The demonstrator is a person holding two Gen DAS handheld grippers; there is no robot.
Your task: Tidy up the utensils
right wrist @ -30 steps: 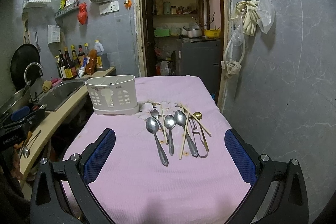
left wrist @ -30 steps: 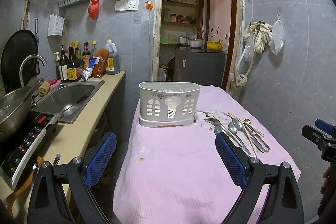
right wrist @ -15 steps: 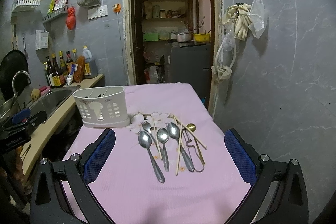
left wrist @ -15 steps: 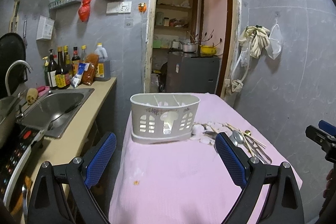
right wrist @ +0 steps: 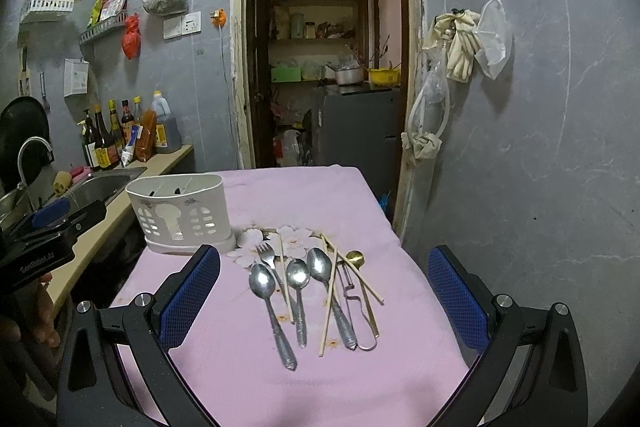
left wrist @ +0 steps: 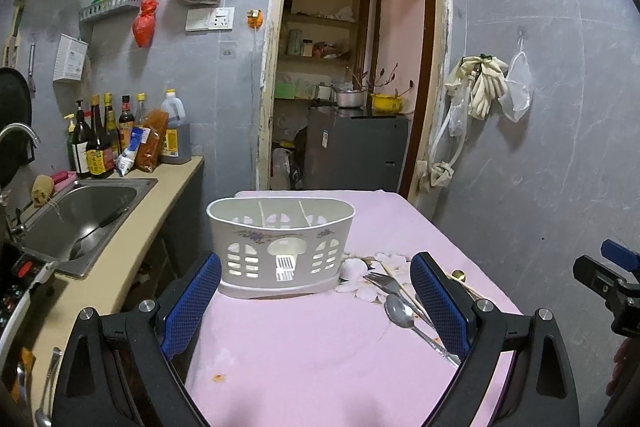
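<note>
Ahead of the left tool [left wrist: 316,301], between its blue-padded fingers [left wrist: 188,303] and a little beyond their tips, stands the white caddy [left wrist: 280,245] on the pink-clothed bench [left wrist: 320,355]; its jaws are spread wide with nothing between them. Dividers show inside the caddy's rim, and no utensil shows in it from either view. Just inside that tool's right finger lie a fork [left wrist: 382,281] and a spoon [left wrist: 400,313], partly hidden behind the pad, and the right tool [left wrist: 608,279] shows at the far right edge. Straight in front of the right tool [right wrist: 324,297], also spread wide and holding nothing, the utensils lie in a loose row on the cloth between its fingers [right wrist: 456,303]: three spoons [right wrist: 296,281] side by side with bowls pointing away from the tool, a fork [right wrist: 266,255] just beyond the left-hand spoon, chopsticks [right wrist: 330,303] lying across and among them, a small gold spoon [right wrist: 354,259] toward the right, and metal tongs [right wrist: 362,323] nearest the right finger. Several of these pieces touch or overlap. Beyond the row and off to this tool's left sits the caddy [right wrist: 180,217], near the utensils but apart from them, with a flower print [right wrist: 276,237] on the cloth between. Further left of both tools runs a second bench with a sink [left wrist: 80,207] and bottles [left wrist: 100,143].
</note>
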